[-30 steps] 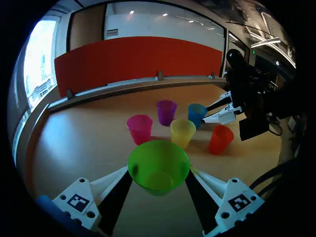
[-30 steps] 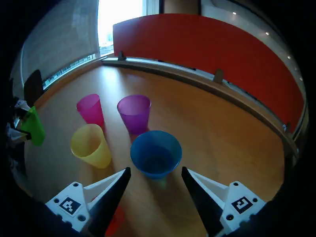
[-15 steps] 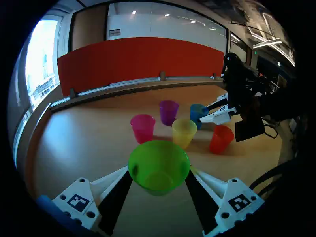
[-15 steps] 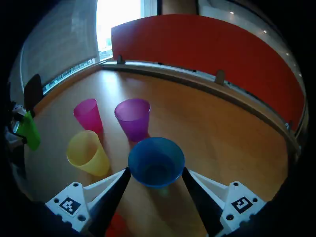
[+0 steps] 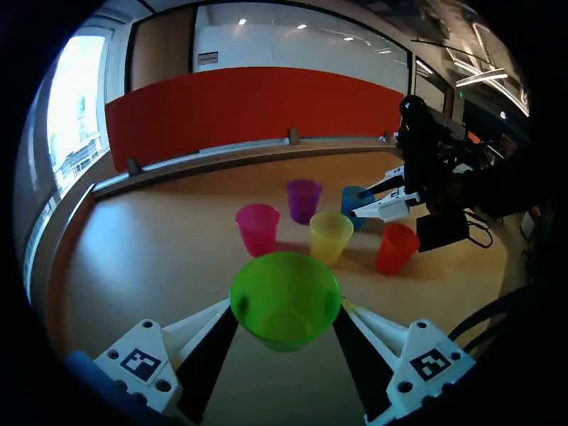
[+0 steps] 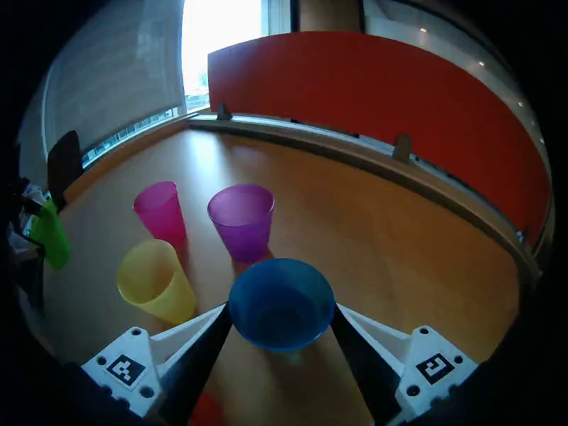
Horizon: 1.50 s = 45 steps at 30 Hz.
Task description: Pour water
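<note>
My left gripper [image 5: 285,309] has its fingers pinched on the sides of the green cup [image 5: 284,287], which sits upright between them with its mouth open toward me. My right gripper [image 6: 281,316] is pressed the same way against both sides of the blue cup [image 6: 282,302]; I cannot tell whether either cup has water in it. In the left gripper view the blue cup and the right gripper sit at the far right of the group.

Past the blue cup stand the purple cup [image 6: 241,220] and the pink cup [image 6: 160,211], close together but apart. The yellow cup [image 6: 153,280] is nearer me on the left, leaning slightly. The orange cup [image 5: 396,247] stands just beside the yellow one in the left gripper view.

All of them rest on a smooth, light wooden table [image 5: 142,255] with soft glare. A pale rail [image 6: 341,145] runs along its far edge, carrying a long red partition [image 5: 248,106]. A bright window [image 5: 71,121] lights one side, with ceiling lights [image 5: 483,74] above.
</note>
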### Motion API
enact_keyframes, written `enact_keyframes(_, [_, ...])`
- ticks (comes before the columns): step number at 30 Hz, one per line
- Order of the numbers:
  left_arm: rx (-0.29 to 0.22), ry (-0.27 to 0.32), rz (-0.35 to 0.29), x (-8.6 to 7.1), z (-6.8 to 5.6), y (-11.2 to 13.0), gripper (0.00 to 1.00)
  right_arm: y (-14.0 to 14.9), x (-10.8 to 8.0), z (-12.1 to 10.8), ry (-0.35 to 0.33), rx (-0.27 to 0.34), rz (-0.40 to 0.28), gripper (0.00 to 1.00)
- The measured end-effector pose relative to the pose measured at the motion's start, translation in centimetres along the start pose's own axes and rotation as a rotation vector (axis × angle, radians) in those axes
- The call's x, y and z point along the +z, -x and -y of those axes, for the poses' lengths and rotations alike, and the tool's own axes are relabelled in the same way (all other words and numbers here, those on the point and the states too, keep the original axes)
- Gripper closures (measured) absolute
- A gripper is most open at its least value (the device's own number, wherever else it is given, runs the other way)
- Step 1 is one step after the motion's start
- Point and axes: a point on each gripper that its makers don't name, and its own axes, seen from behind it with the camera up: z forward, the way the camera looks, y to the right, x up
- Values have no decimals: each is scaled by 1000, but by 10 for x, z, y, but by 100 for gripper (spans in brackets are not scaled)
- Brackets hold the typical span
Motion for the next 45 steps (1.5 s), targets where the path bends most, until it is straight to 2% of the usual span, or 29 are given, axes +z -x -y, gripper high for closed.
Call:
enact_keyframes(12, [-4,1,-5,-1,-4,-2,15,2,2,-1,-18,-58,-3,6])
enact_keyframes(21, [0,2,-5,-1,-6,-3,15,2,4,-1,-27,-63,-13,9])
enact_keyframes(32, [9,6,-6,0,-8,-5,15,-3,3,-1,-30,-61,-56,10])
enact_keyframes(39, [15,9,-18,1,-7,-12,15,-16,-7,-1,-26,-67,-92,10])
enact_keyframes(45, [16,16,-41,0,-7,-23,15,-37,-31,0,-8,-69,-131,10])
